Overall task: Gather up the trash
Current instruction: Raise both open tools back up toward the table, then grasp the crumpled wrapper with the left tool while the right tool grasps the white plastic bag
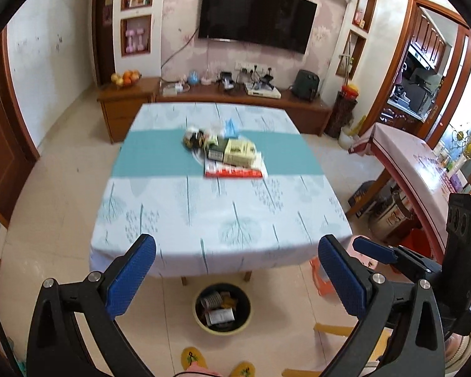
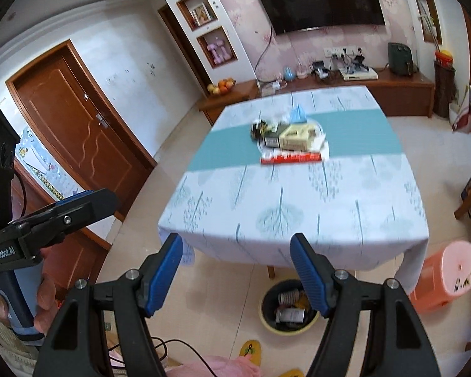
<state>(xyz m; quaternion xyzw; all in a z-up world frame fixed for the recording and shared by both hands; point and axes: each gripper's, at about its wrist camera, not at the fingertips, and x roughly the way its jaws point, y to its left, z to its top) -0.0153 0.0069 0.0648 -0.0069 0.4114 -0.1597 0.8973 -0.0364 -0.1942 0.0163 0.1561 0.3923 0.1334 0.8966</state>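
A pile of trash [image 1: 227,150] [image 2: 290,139] lies at the middle of the table: a pale box [image 1: 239,153], a dark packet, a red and white wrapper [image 1: 234,172], a blue tissue [image 1: 230,127] and a black and yellow bundle [image 1: 193,138]. A round bin [image 1: 223,309] [image 2: 287,308] with waste inside stands on the floor under the table's near edge. My left gripper [image 1: 237,248] is open and empty, above the near edge. My right gripper [image 2: 237,248] is also open and empty, and shows in the left wrist view [image 1: 373,251].
The table [image 1: 204,220] wears a white and teal cloth. A pink stool [image 2: 446,275] stands right of the bin. A long wooden cabinet [image 1: 235,97] with fruit and devices runs along the far wall under a television. A second covered table [image 1: 420,169] is to the right. Yellow slippers [image 2: 251,352] are below.
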